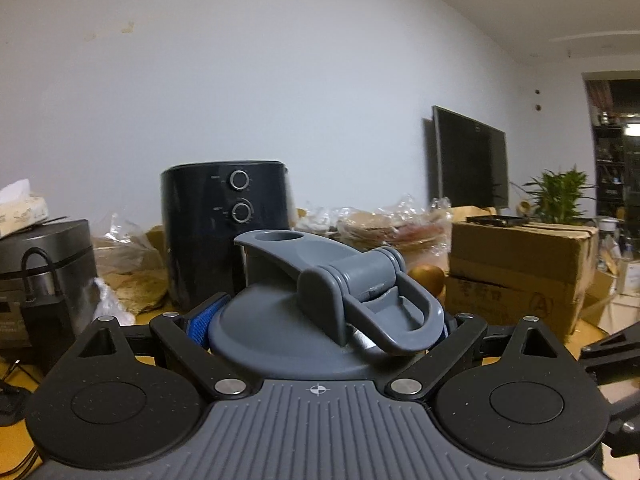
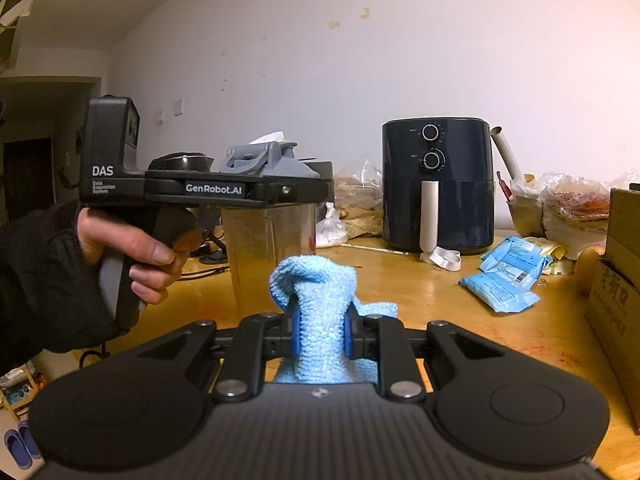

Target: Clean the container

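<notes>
The wooden counter (image 2: 420,292) lies bare between the clear plastic container with a grey flip-top lid (image 2: 268,240) and the dark navy air fryer with two dials (image 2: 436,184), leaving a wide lane there. The left tongs (image 1: 320,320), clamped around the container's lid, and the hand (image 2: 132,252) bearing them block the near left side. Light blue plastic packets (image 2: 504,280) lie across the counter to the right, and a brown cardboard box (image 2: 616,288) walls off the right edge. Crumpled plastic bags (image 2: 568,204) crowd the back along the wall. A light blue microfibre cloth (image 2: 320,300) bulges up from the right tongs (image 2: 320,332), just in front of the container.
</notes>
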A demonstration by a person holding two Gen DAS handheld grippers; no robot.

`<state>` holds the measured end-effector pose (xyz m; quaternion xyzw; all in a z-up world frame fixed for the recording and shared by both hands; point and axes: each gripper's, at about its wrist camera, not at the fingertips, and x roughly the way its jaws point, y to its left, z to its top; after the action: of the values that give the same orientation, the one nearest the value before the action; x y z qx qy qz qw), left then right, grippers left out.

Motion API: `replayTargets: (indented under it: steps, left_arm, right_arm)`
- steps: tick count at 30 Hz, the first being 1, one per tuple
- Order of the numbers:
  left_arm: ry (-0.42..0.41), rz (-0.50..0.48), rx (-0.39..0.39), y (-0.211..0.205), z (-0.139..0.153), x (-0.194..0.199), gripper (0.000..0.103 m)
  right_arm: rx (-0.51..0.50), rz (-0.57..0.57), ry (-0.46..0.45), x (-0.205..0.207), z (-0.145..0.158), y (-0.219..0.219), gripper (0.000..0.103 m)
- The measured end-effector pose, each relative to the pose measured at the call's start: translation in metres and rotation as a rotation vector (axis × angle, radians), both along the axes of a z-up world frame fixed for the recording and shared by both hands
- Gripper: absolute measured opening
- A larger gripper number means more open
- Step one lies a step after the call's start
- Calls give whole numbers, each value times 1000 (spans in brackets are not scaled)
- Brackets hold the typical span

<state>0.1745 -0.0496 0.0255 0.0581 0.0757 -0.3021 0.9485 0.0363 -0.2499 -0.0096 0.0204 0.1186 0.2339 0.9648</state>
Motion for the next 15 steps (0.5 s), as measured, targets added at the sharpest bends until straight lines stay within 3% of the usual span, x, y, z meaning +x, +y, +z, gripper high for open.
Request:
replayTargets:
  steps: [15]
  left_arm:
    - [16,-156,2,16,-1,12,95]
  right_arm:
    - [9,17,3,2,-2,2,18]
